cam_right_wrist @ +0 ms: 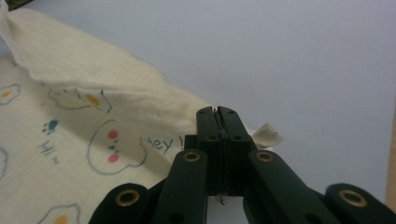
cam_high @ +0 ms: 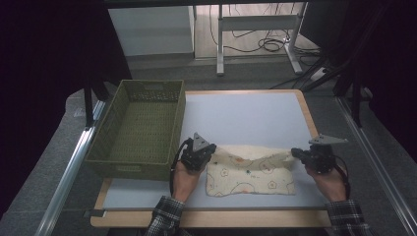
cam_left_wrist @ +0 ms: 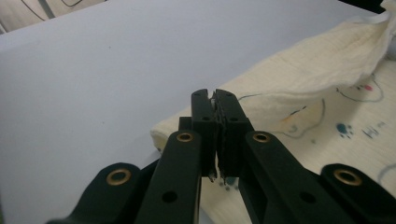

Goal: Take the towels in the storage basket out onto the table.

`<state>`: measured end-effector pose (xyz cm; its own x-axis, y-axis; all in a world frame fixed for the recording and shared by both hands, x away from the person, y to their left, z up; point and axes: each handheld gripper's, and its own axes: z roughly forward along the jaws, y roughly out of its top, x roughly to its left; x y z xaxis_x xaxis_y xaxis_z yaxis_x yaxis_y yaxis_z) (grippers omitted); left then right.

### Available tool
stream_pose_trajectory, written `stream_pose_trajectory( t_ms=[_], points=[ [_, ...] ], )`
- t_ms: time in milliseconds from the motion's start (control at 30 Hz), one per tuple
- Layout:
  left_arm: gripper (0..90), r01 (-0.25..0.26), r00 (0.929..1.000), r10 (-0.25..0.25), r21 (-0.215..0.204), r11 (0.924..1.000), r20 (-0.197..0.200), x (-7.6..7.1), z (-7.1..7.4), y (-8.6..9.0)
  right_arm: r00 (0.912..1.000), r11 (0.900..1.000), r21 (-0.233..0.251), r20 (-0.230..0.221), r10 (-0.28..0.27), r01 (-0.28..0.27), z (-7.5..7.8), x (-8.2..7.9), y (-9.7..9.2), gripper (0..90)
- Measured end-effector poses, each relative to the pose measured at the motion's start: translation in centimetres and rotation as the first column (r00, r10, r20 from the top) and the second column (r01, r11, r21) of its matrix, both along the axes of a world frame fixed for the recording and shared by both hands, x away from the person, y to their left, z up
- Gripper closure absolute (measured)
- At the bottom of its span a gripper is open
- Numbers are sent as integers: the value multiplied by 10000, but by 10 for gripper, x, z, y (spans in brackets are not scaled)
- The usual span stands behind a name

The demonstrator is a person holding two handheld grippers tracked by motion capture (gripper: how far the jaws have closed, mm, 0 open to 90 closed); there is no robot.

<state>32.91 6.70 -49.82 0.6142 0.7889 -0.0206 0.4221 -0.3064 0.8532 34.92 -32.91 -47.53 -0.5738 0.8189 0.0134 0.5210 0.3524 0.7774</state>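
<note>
Reads "Hey!" on cream printed cotton cloth at centre frame, far corners clamped in closed left gripper and closed right gripper, beside green woven basket.

Cloth corners hidden between each gripper's closed jaws.
</note>
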Motion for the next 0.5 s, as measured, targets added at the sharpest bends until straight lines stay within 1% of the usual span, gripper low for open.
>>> stream_pose_trajectory(
  t_ms=[100, 200, 300, 400, 500],
  points=[
    [877, 77, 9999, -77, -29, 10000, 98, -12, -1, 3, 9999, 9999, -38, 24, 125, -125, -3, -11, 1, 888],
    [876, 146, 9998, -143, -196, 9997, 166, -24, -2, 8, 9997, 9997, -26, 40, 240, -240, -4, -22, 2, 888],
    [875, 259, 9994, -253, -271, 9993, 221, -35, -5, 10, 9993, 9993, -97, 71, 364, -363, -5, -32, 2, 888],
    [874, 371, 9991, -365, -286, 9989, 192, -46, -10, 11, 9989, 9989, -96, 59, 456, -455, -6, -42, 3, 887],
    [872, 444, 9990, -442, -273, 9986, 81, -53, -18, 10, 9985, 9984, -140, 4, 543, -543, -10, -51, 4, 887]
  ],
)
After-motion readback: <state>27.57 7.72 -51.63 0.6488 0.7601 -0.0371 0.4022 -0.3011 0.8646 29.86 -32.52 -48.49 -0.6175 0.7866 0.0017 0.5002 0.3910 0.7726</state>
